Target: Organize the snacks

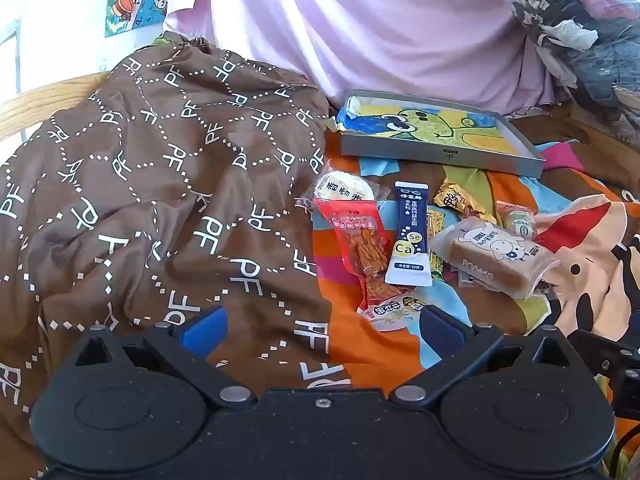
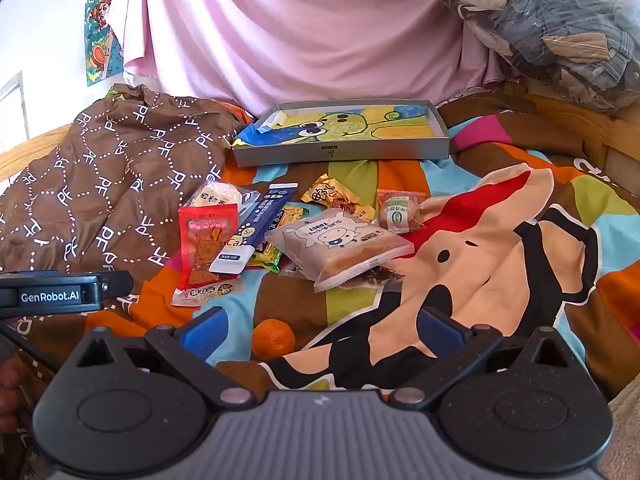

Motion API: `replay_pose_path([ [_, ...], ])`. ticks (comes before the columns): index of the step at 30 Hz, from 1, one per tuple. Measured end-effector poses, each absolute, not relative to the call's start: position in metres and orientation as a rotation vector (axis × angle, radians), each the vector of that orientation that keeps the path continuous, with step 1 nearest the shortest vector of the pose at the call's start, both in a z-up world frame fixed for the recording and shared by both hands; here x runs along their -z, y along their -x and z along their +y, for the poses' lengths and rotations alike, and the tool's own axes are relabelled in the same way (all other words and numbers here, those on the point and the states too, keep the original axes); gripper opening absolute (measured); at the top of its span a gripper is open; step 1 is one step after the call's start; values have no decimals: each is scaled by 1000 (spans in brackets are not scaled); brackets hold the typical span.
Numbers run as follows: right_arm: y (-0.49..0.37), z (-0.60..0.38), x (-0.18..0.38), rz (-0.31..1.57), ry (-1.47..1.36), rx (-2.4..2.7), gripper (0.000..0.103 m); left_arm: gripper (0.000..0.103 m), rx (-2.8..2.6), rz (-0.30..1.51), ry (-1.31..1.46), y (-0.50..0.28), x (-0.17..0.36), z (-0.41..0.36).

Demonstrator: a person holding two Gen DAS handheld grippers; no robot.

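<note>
left claw (image 1: 320, 330): blue pads spread wide, nothing between them, hovering low over the brown quilt's edge and the near end of the snack pile.
right claw (image 2: 320, 330): also spread wide and empty, a small orange (image 2: 273, 339) lying on the bed just ahead between its pads.
snack pile: loose on a bright cartoon bedsheet (image 2: 500, 248), packets touching and overlapping.
red packet (image 2: 203, 248): left side of the pile, lying flat.
navy sachet (image 2: 256, 226): just right of the red packet, leaning over it, marked "ca" and "se".
toast pack (image 2: 340, 246): clear wrapper with a cow drawing, resting on top of other packets.
gold wrapper (image 2: 336, 198): behind the toast pack.
round cake (image 2: 396, 212): small, wrapped, right of the gold wrapper.
grey tray (image 2: 344, 152): shallow box behind the pile, cartoon lining, no snacks inside.
brown quilt (image 1: 160, 184): bunched at left.
</note>
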State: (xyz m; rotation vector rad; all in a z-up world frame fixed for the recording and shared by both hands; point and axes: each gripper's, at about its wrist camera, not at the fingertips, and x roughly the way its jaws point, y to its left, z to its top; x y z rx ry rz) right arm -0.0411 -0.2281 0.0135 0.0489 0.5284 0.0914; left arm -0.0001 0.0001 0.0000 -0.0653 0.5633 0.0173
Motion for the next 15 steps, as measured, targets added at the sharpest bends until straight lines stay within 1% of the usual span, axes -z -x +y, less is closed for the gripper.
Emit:
replay_pose_path([
  [15, 41, -228, -13, 530, -46, -92, 103, 102, -17, 563, 66, 0, 0, 0],
])
